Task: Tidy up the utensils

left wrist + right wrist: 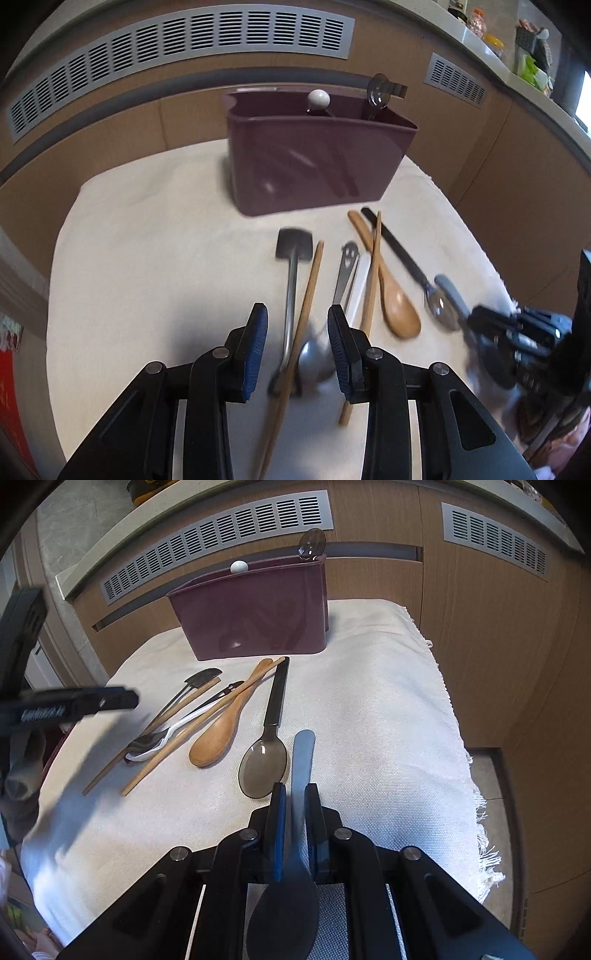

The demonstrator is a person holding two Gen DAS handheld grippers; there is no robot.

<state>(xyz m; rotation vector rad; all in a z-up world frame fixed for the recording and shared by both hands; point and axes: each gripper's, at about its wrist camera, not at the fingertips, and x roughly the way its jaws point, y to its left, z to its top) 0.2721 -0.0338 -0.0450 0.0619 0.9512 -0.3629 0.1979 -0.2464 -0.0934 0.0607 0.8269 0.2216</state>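
Here the right gripper is clamped on the handle of a grey-blue spoon, whose bowl points back toward the camera and whose handle tip projects forward past the fingertips. Just to its left on the white cloth lies a translucent smoky spoon with a black handle, then a wooden spoon, a chopstick laid across it, a white spoon and a black-headed spatula.

The left gripper hovers with its jaws wide apart and nothing between the blue pads. Below the gap lie a metal spoon with a smiley cut-out in its handle, the spatula and a second chopstick; the first chopstick runs just right of the right pad. The wooden spoon lies farther right.

At the far end of the cloth stands a dark purple utensil holder, already containing a utensil with a white ball end and an upright clear spoon. Behind it runs a wooden panel with grey vent grilles.
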